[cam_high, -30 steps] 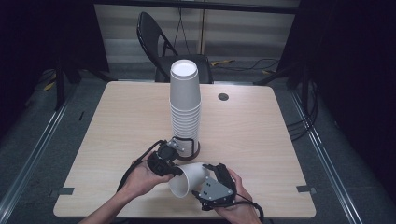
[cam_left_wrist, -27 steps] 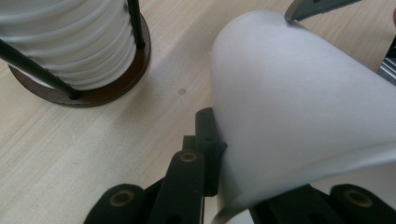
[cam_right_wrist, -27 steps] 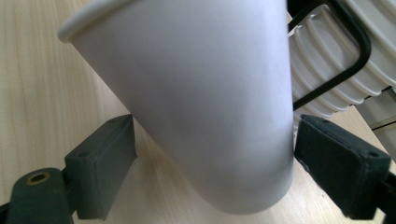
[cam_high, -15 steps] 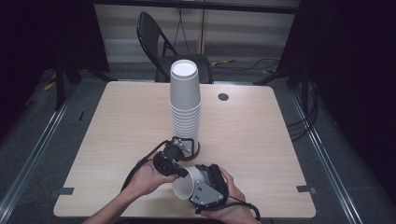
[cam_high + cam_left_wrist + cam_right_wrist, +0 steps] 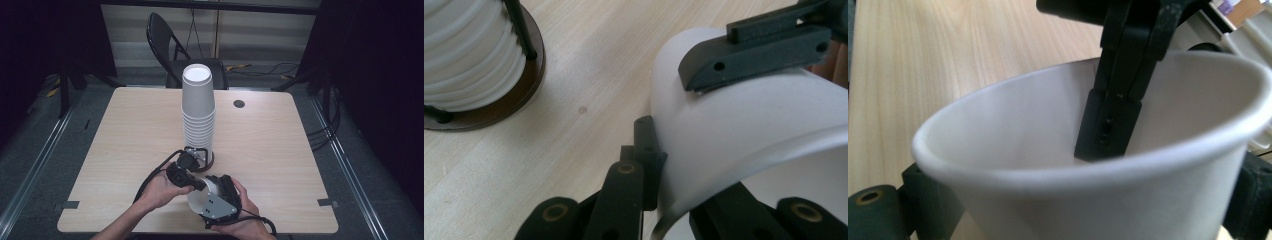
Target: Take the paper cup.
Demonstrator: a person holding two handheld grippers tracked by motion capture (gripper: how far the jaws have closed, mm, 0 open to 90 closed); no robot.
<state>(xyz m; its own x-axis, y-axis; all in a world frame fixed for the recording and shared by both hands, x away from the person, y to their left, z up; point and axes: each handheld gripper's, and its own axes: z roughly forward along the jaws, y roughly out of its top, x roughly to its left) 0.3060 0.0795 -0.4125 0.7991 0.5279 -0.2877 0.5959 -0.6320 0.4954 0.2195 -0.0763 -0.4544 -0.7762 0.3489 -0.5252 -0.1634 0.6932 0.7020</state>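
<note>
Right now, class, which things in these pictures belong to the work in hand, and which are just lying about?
In the job:
white paper cup
left tool
right tool
tall stack of white paper cups
round dark stand

Lying about:
black folding chair
small dark disc in the wooden table

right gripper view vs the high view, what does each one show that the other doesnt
Right gripper view: it looks into the cup, where one jaw of the left gripper reaches inside against the wall, pinching it.
High view: the tall cup stack behind, and the folding chair beyond the table.
Both: the wooden table and the single cup clamped in the right gripper.
</note>
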